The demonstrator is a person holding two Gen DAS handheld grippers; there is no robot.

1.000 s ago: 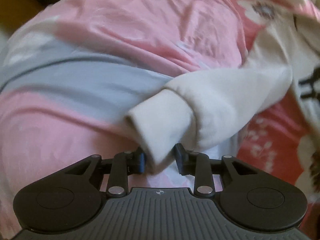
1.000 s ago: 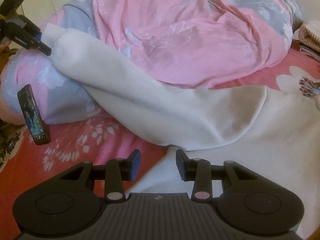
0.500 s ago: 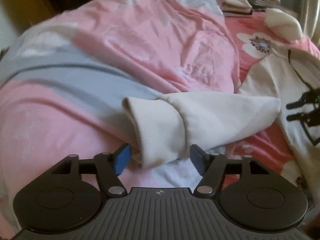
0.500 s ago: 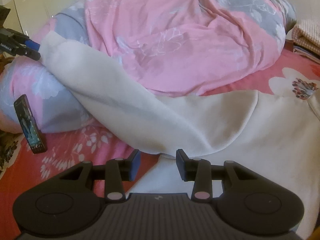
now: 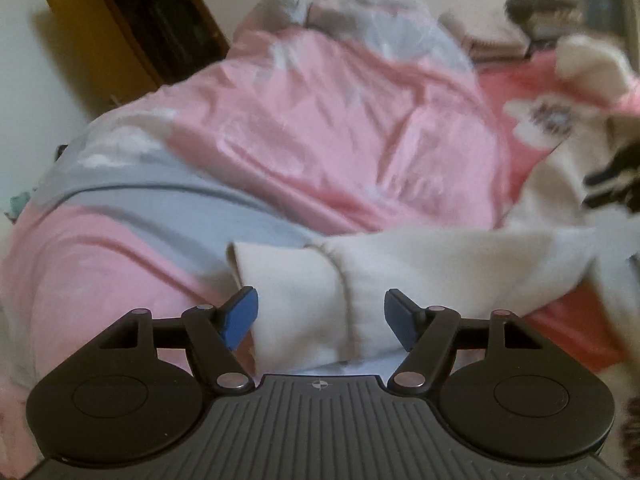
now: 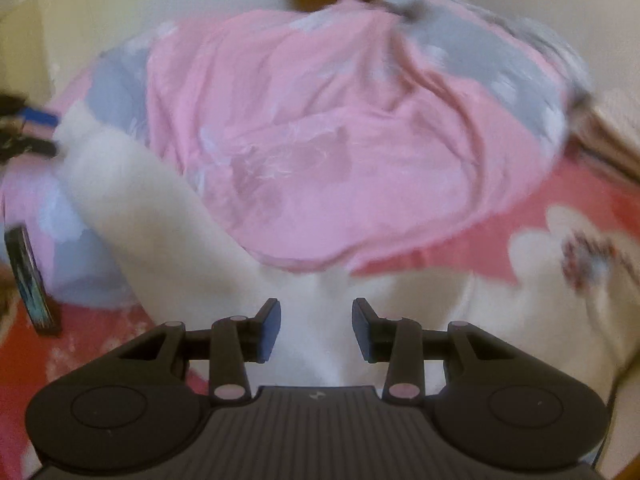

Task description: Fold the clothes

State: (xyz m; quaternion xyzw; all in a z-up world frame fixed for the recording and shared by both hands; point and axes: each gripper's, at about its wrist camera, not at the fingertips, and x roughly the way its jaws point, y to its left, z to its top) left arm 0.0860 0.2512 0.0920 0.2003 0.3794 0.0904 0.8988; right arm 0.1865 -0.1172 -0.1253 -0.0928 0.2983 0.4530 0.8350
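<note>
Bedroom setting: bed with red floral sheet [image 6: 460,236], pale walls, both views motion-blurred.

Item 1, cream sweatshirt [image 6: 500,320]: lies on the sheet, body at lower right of the right wrist view. One sleeve [image 5: 460,264] stretches out to the side and rests against the heaped duvet; its cuff [image 5: 288,292] sits at the sleeve's free end.

Item 2, left tongs [image 5: 320,318]: spread wide, blue pads clear of the cloth on both sides, the cuff lying loose between them. A second ago these tongs pinched the cuff; the fingers have since parted and the cuff has dropped free onto the duvet.

Item 3, right tongs [image 6: 316,330]: partly spread over the sweatshirt near the sleeve's root, with cream cloth showing between the fingers; no pinch can be made out through the blur. Their spread matches a second ago, though the view has shifted and now shows more of the wall above the duvet.

Item 4, pink and grey duvet [image 5: 320,140]: large heap, bordering the sleeve along its far edge and filling the far side of the bed.

Item 5, phone [image 6: 30,280]: dark, propped at the duvet's left foot.

Item 6, wooden cabinet [image 5: 132,40]: beyond the duvet, at the wall.

Open room: bare sheet to the right of the duvet and in the lower left corner beside the phone.
</note>
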